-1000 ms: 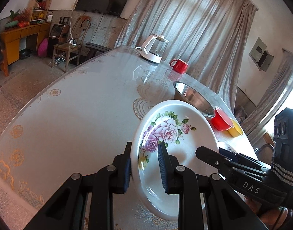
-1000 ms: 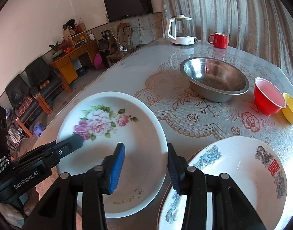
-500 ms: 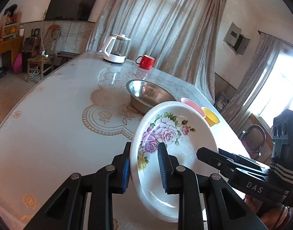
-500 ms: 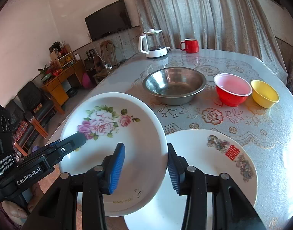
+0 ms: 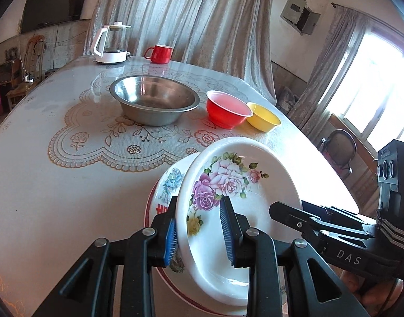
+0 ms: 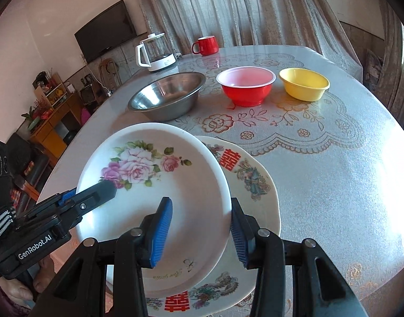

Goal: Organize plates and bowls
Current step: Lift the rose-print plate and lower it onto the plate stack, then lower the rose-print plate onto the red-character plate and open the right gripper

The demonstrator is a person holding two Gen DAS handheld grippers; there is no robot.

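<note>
The lace-patterned surface (image 6: 334,174) carries a steel bowl (image 6: 167,95), a red bowl (image 6: 245,84), a yellow bowl (image 6: 303,83), a white kettle (image 6: 155,52), a red mug (image 6: 206,45) and a red-lettered plate (image 6: 250,182).

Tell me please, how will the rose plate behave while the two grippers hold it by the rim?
The rose plate looks like glazed ceramic, so probably stiff, rather heavy and breakable. Its glossy rim may slide on the pads, especially as the left gripper jaws are opening around it. The right gripper straddles the opposite rim, and the plate is tilted over the larger plate, so it would likely drop onto that.
</note>
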